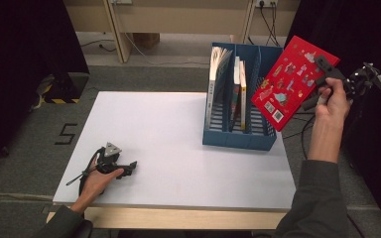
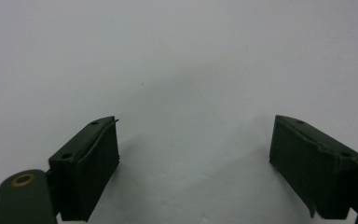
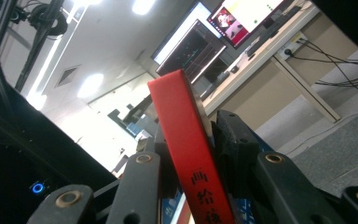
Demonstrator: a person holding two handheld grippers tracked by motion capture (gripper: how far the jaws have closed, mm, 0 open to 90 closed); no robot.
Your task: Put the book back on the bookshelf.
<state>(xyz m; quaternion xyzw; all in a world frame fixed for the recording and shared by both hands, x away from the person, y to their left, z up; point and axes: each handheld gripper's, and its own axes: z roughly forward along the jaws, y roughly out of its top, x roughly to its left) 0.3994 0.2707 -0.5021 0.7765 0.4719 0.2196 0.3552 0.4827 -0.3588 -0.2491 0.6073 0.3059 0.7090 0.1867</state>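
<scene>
Jaws of the left gripper [image 1: 124, 168] stand wide apart with nothing between them; in the left gripper view its two black pads [image 2: 98, 161] hang over bare white tabletop [image 2: 177, 60], and their lower ends are cut off by the bottom edge. In the high view this gripper rests at the lower left of the white rectangular table [image 1: 168, 148], the person's left hand [image 1: 96, 181] wrapped around it so that most of its body is hidden.

Right of centre, a blue slotted plastic file rack [image 1: 240, 136] stands on the table's far right part, holding a few upright books [image 1: 217, 84] whose titles are too small to read.

At the upper right, the right gripper [image 1: 322, 69] is clamped on the top corner of a flat red hardcover book [image 1: 290, 84] with small colourful figures on its cover, held tilted in the air just right of and above the rack. The right hand [image 1: 332, 104] covers part of the gripper. In the right gripper view the red spine [image 3: 186, 144] rises between the two pressed-in jaws, its dark characters cut off at the bottom.
</scene>
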